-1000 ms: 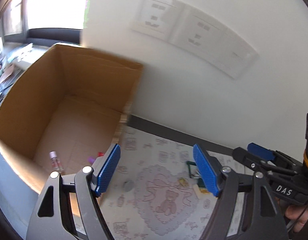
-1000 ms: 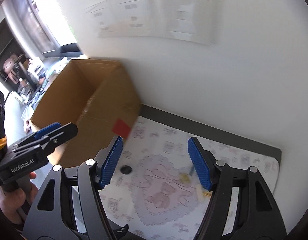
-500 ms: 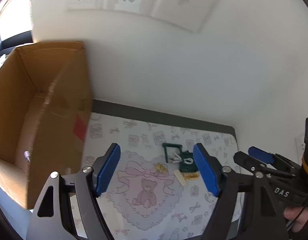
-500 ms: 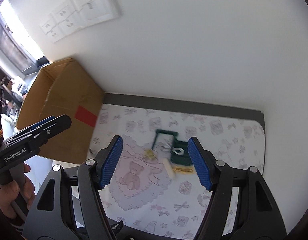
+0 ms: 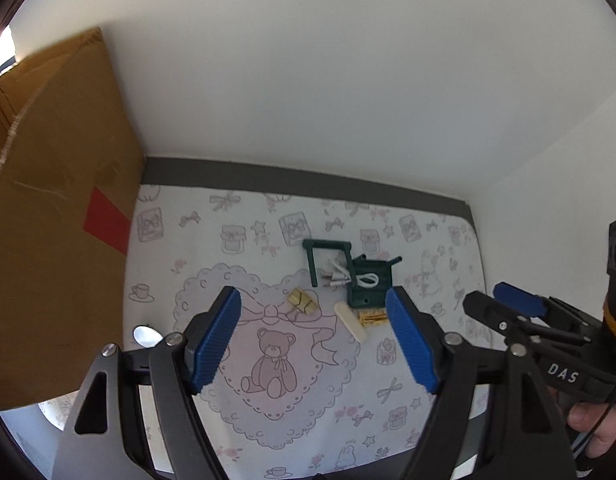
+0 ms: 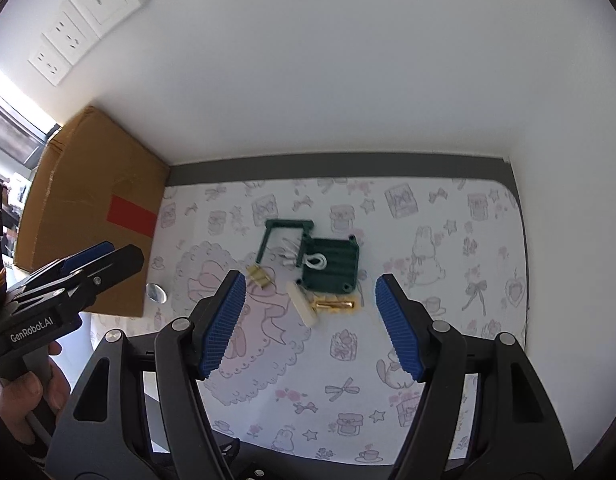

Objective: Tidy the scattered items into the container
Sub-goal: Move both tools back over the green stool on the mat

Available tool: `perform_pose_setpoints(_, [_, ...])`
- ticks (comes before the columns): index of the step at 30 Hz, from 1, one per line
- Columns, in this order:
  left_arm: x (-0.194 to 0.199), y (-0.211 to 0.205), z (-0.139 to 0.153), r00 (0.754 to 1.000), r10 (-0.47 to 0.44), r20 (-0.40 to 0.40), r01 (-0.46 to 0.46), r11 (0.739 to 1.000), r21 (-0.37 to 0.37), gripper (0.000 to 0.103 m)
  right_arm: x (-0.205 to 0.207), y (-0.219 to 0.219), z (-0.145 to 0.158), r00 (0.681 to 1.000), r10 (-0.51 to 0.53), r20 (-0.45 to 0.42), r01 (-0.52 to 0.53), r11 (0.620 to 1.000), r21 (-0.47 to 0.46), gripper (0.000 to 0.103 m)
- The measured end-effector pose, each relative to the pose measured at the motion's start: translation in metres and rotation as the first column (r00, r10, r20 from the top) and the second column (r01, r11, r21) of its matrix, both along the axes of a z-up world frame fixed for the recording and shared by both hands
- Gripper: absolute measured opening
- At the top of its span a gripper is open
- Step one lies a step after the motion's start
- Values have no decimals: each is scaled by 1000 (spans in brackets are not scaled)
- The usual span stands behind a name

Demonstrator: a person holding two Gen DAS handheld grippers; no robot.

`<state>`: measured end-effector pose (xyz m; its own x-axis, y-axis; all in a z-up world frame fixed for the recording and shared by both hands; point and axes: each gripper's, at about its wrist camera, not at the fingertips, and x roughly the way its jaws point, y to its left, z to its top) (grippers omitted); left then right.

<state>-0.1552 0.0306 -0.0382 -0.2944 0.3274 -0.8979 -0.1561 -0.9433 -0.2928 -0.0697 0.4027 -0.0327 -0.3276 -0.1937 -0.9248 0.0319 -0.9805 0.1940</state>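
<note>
A small heap lies on the patterned mat (image 5: 276, 392) (image 6: 428, 240): a dark green plastic frame piece (image 5: 368, 280) (image 6: 330, 266) with a white cable (image 5: 348, 276) (image 6: 314, 261) over it, a cream stick (image 5: 351, 321) (image 6: 302, 304), a gold clip (image 5: 373, 317) (image 6: 334, 304) and a small gold block (image 5: 302, 302) (image 6: 259, 276). My left gripper (image 5: 314, 340) hangs open above the mat, just short of the heap, nothing between its fingers. Over the same heap my right gripper (image 6: 308, 330) is also open and empty. The cardboard box (image 5: 56, 216) (image 6: 96, 216) stands to the left.
A white wall backs the mat, with a corner at the right. Wall sockets (image 6: 68, 36) sit high on the left. A small silver disc (image 5: 147, 336) (image 6: 157, 293) lies on the mat beside the box. A hand holds each gripper's handle.
Both grippers swung right from the box and sank toward the mat; the heap now lies between and just beyond their fingers. Their jaws stayed equally wide.
</note>
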Motion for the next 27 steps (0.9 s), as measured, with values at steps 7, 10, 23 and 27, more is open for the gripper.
perform_pose_setpoints(7, [-8, 13, -29, 998, -14, 56, 15, 1000, -18, 63, 0, 10, -34, 997, -5, 78, 6, 1000, -7, 63])
perform_pose_setpoints(10, [-11, 20, -43, 996, -23, 84, 25, 999, -24, 58, -2, 12, -47, 994, -3, 106, 4, 1000, -10, 62])
perform_pose_setpoints(23, [-31, 37, -100, 978, -37, 205, 48, 998, -50, 43, -15, 17, -100, 976, 5, 219, -3, 1000, -12, 43])
perform_pose_setpoints(27, [-37, 44, -118, 970, -51, 239, 68, 996, -63, 40, -20, 15, -113, 970, 16, 241, -11, 1000, -20, 41])
